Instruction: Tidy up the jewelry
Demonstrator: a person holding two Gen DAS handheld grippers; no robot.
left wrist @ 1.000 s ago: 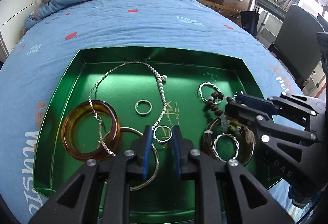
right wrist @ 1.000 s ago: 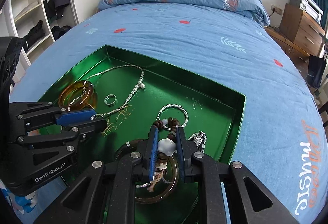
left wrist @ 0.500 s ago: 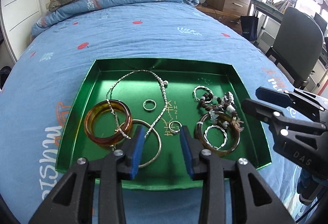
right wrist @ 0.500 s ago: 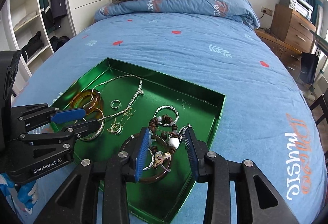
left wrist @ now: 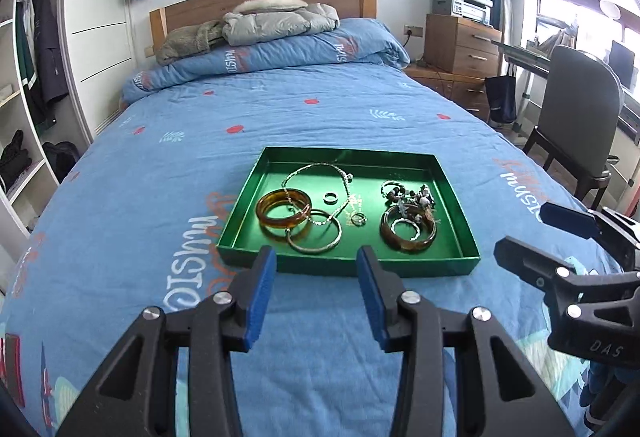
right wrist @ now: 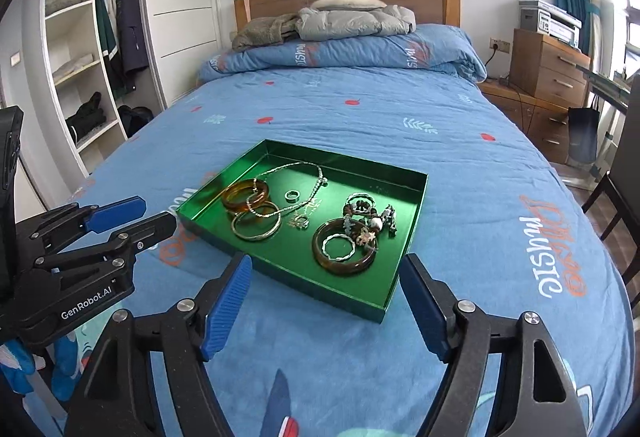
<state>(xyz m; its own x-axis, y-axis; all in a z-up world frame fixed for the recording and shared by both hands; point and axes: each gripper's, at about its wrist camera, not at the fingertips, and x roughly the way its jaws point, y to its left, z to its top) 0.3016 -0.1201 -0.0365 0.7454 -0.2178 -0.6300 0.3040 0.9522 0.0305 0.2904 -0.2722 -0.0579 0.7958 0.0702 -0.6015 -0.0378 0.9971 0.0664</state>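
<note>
A green tray (left wrist: 456,197) (right wrist: 416,205) lies on the blue bed. In it are an amber bangle (left wrist: 284,213) (right wrist: 245,194), a thin metal bangle (left wrist: 314,236) (right wrist: 256,226), a silver chain necklace (left wrist: 316,173) (right wrist: 298,170), two small rings (left wrist: 330,198) (left wrist: 359,220), a dark brown bangle (left wrist: 408,233) (right wrist: 345,252) with a twisted silver ring inside, and a beaded bracelet (left wrist: 408,195) (right wrist: 366,211). My left gripper (left wrist: 316,293) is open and empty, in front of the tray's near edge. My right gripper (right wrist: 326,305) is open wide and empty, also short of the tray.
The tray sits mid-bed on a blue quilt (left wrist: 320,117). Folded bedding and a grey jacket (left wrist: 276,19) lie at the headboard. A wooden dresser (left wrist: 460,45) and a dark chair (left wrist: 576,125) stand to the right; open wardrobe shelves (right wrist: 80,77) stand left.
Both grippers let go of the jewellery, opened and pulled back out of the tray. The small ring and the beaded bracelet now lie in the tray.
</note>
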